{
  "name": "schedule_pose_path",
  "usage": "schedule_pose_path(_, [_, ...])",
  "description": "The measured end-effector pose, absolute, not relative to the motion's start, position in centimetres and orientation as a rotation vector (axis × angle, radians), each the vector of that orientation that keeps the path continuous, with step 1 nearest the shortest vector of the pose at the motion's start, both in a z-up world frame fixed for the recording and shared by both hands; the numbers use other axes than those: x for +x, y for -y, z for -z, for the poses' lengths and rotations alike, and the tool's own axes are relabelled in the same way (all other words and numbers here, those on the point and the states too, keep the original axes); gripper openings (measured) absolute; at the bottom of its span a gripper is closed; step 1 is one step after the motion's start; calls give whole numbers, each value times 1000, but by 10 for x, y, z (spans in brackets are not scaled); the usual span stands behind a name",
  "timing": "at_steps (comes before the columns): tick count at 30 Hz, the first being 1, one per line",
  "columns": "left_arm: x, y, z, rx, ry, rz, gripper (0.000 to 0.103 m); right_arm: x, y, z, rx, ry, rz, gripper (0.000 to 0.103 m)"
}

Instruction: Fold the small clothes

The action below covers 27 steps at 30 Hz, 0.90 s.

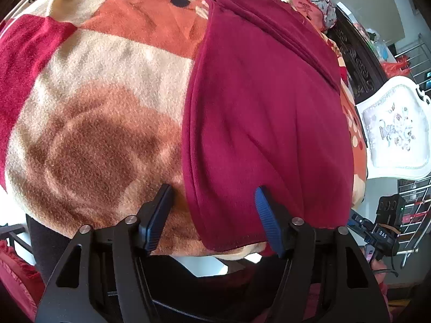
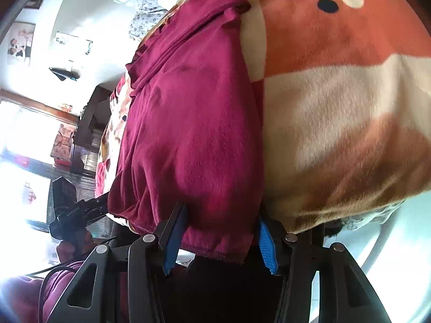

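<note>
One folded maroon garment [image 1: 264,123] lies on patterned blanket [image 1: 94,113].

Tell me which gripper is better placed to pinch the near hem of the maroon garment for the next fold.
Probably the right gripper: its open jaws straddle the hem of the maroon garment. The left gripper is open too, but sits at the garment's side edge, one finger over the blanket.
</note>
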<state>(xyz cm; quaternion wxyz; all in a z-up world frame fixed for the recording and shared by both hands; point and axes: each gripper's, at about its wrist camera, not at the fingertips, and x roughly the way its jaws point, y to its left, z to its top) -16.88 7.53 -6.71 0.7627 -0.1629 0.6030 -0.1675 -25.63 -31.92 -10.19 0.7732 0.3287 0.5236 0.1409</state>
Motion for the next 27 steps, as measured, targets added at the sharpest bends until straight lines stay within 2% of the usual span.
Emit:
schedule_pose_path(2, [-166,-71,69,-362,-1313,389,79,-257,320,104,722,-1132,-310,48])
schedule_pose_path(6, [-166,-59,68,-287,-1323,400,82,-258,318,105,719,-1122,-323,46])
schedule_pose_path(7, [-166,-55,67,-256,-1324,403,82,-259,317,103,691,-1123,-336,38])
schedule_pose_path(8, [-167,-54,67,-242,-1322,403,77,-260,316,100,671,-1121,-350,33])
schedule_pose_path(9, [-167,-55,66,-237,-1315,403,67,-260,316,97,662,-1114,-360,26])
schedule_pose_path(10, [-168,-55,65,-228,-1309,392,39,-260,316,95,663,-1107,-364,18])
schedule_pose_path(11, [-167,-57,64,-218,-1308,386,8,-261,316,92,667,-1098,-374,15])
schedule_pose_path(19, [-156,-79,32,-251,-1210,463,6,-242,332,40,746,-940,-477,12])
schedule_pose_path(27, [-97,-84,-11,-343,-1065,456,6,-181,343,9,737,-810,-479,12])
